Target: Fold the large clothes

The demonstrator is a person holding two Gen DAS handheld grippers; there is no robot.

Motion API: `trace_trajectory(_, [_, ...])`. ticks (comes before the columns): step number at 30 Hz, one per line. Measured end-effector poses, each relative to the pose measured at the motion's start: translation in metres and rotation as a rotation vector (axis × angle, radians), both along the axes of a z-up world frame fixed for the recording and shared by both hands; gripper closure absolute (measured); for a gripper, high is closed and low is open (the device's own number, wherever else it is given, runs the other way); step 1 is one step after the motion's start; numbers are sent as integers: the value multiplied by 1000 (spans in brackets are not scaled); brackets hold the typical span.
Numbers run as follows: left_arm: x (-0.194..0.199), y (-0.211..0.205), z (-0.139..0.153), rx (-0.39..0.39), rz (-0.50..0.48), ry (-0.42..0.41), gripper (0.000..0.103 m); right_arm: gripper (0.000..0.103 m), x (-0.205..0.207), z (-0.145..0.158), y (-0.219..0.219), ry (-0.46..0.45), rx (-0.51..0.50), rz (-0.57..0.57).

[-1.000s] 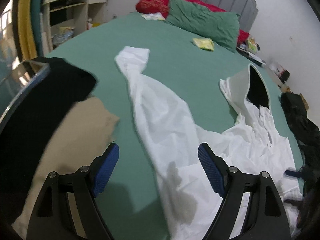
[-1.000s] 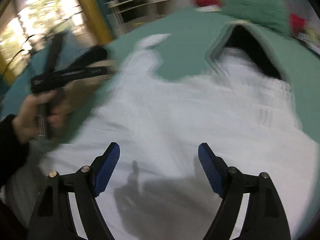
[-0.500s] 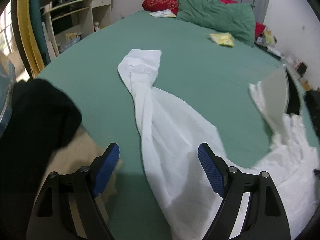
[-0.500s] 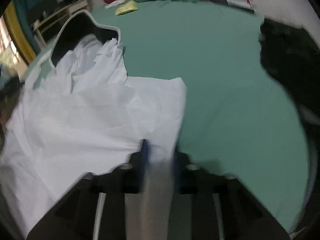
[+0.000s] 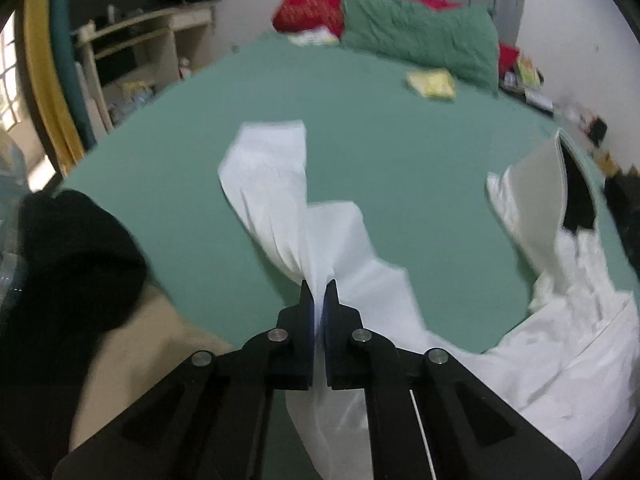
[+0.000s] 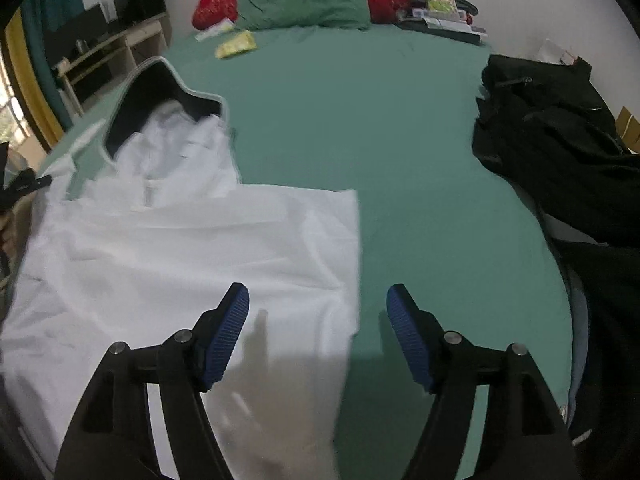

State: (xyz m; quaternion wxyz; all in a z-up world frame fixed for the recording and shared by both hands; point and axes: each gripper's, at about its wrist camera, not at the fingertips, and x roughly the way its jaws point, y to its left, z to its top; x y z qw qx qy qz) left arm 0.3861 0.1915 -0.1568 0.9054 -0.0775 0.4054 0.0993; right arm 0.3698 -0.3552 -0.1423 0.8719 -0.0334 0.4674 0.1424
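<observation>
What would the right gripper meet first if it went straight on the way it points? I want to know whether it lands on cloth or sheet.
Likely the right edge of the white hooded garment, where it meets the green sheet; the opening right gripper straddles that edge, holding nothing.

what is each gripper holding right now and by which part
The left gripper pinches the white hoodie by its sleeve. The right gripper is opening and holds nothing.

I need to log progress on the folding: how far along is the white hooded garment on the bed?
Early stage. Done: the white hooded garment lies spread on the green bed, its right side tucked in to a straight edge. In hand: the left gripper is shut on the sleeve, lifting it; the right gripper is opening with nothing between its jaws. Left: fold the sleeve across, the hood, then the body.
</observation>
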Motion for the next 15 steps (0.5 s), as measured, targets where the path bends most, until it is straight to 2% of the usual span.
trace_trajectory(2, [-10,-1,19,-9,8,-41,99,31,-11,7,4,-11,3,7])
trace_trajectory(7, [-39,-32,75,-11,-27,-147,99,31,-30,18,13,-7,101,46])
trace_trajectory(11, [-55,-86,106,-38,-126,-197,99,31,-40,24,13,0,168,66])
trace_trajectory(15, [-60,-163,109,-44,-257,-177,99,31,-49,28,3,-6,213,62])
